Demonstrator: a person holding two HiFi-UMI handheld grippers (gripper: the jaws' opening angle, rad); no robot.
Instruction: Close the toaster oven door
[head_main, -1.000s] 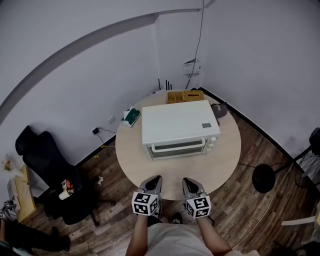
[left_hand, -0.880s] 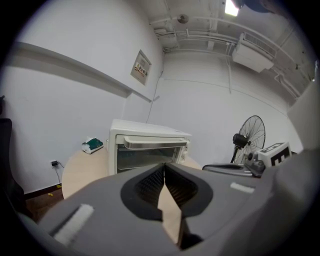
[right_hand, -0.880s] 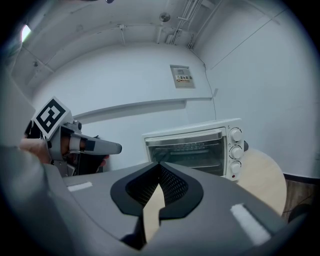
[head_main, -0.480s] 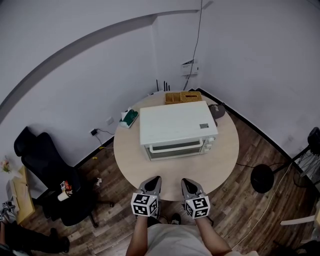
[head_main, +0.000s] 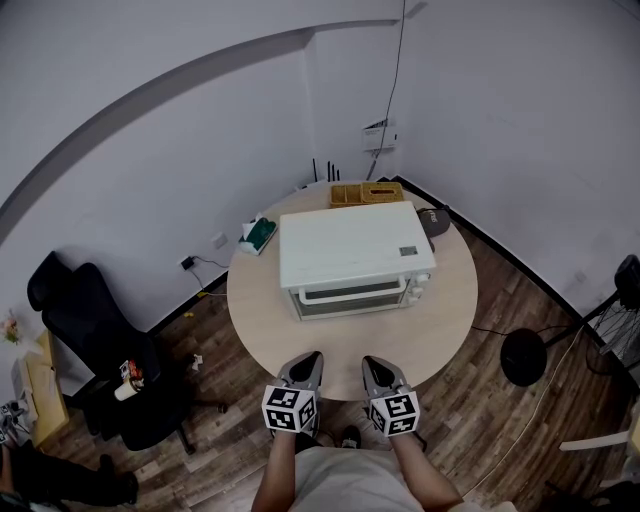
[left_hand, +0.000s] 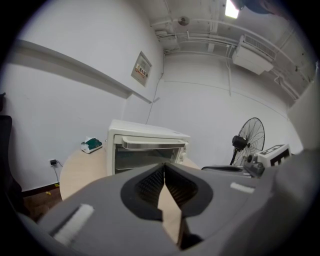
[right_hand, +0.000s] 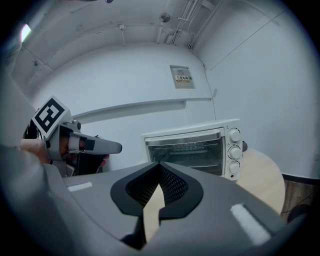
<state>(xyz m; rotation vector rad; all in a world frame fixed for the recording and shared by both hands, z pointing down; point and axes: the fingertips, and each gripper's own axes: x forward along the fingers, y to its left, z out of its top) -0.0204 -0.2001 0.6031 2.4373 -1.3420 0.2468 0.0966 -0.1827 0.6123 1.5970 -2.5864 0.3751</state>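
Note:
A white toaster oven (head_main: 350, 250) stands in the middle of a round wooden table (head_main: 270, 320). Its glass door (head_main: 355, 297) faces me and stands upright against the oven front, with the handle bar along its top (left_hand: 150, 144). Three knobs (right_hand: 234, 150) sit at the door's right. My left gripper (head_main: 311, 357) and right gripper (head_main: 372, 361) hover side by side over the table's near edge, a short way before the door and touching nothing. Both are shut and hold nothing, as the left gripper (left_hand: 164, 165) and right gripper (right_hand: 159, 165) show close up.
Behind the oven lies a wooden tray (head_main: 367, 192). A green and white packet (head_main: 259, 233) sits at the table's back left and a dark round thing (head_main: 437, 221) at its back right. A black office chair (head_main: 90, 330) stands left, a floor fan (head_main: 527, 355) right.
The head view has shifted slightly, so the table and oven sit a little further left in the picture. Both grippers stay shut in the same place.

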